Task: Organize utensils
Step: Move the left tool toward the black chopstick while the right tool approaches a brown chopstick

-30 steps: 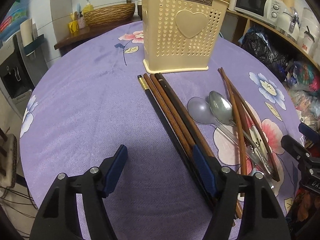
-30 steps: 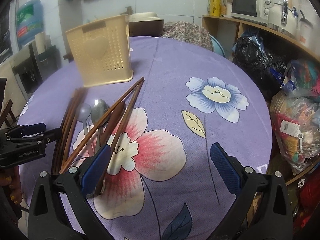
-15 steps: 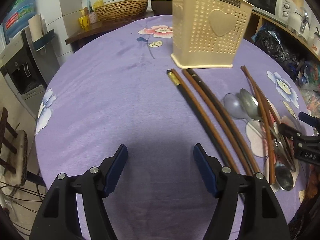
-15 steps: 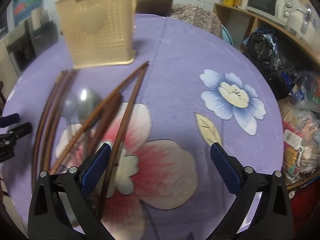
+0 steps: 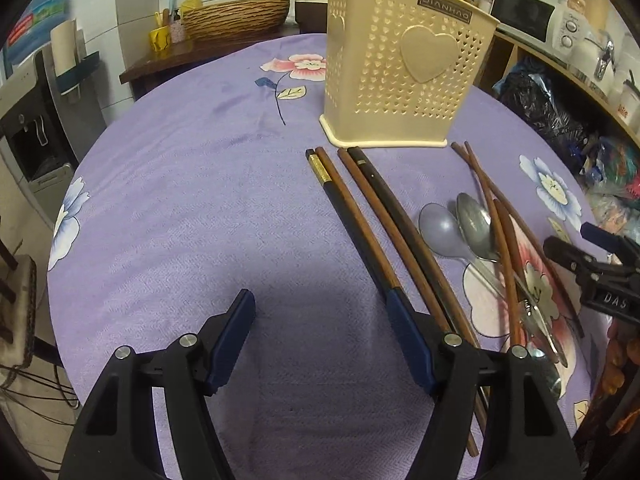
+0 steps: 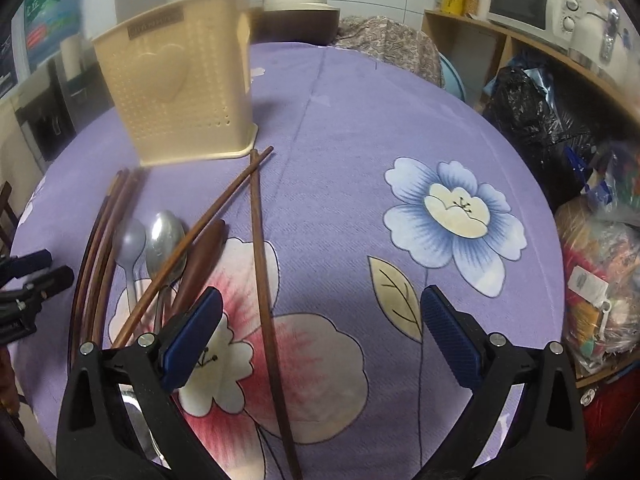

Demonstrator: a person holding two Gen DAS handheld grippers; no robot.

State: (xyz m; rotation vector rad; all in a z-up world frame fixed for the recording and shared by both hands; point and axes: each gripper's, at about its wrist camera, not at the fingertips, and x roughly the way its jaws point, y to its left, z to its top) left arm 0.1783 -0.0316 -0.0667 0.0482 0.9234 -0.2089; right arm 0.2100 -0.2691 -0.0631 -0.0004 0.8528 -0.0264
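Two fisheye views, each looking fwd along a gripper's fingers, low and close over a purple tablecloth (image 5: 180, 200). Left cam sits left of the utensils, facing the cream basket (image 5: 400, 80) w/ shelves beyond at right. Right cam sits right of them. Both share basket (image 6: 176, 92), spoons, chopsticks; each catches the other gripper at its edge.

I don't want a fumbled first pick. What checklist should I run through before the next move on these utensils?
1. Left gripper open, nothing held: ok.
2. Right gripper open, nothing held: ok.
3. Holder upright on the tablecloth: ok.
4. Holder has room inside: cannot tell, its inside is hidden.
5. Chopstick lies between the right fingers: ok.
6. Spoons free to lift: not ok, a crossing chopstick lies over them.
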